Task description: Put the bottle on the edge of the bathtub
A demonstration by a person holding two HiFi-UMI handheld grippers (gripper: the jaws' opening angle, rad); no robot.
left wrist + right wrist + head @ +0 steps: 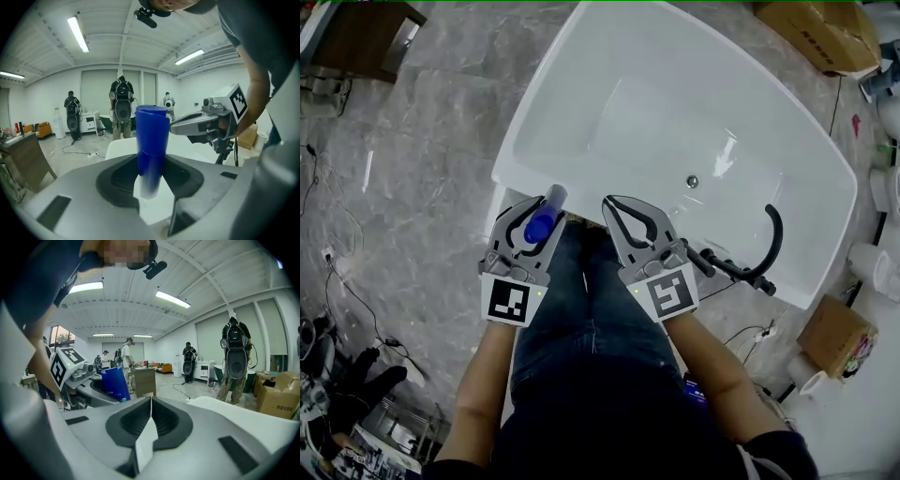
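A blue bottle with a pale cap lies between the jaws of my left gripper, which is shut on it. The bottle hangs just in front of the near rim of the white bathtub, above the person's knees. In the left gripper view the bottle stands upright between the dark pads. My right gripper is beside it on the right, shut with nothing held. In the right gripper view its jaws meet in a line, and the bottle shows at the left.
A black hose curves over the tub's right rim. Cardboard boxes sit at the top right and lower right. A wooden cabinet stands at the top left, with cables on the floor. People stand far off.
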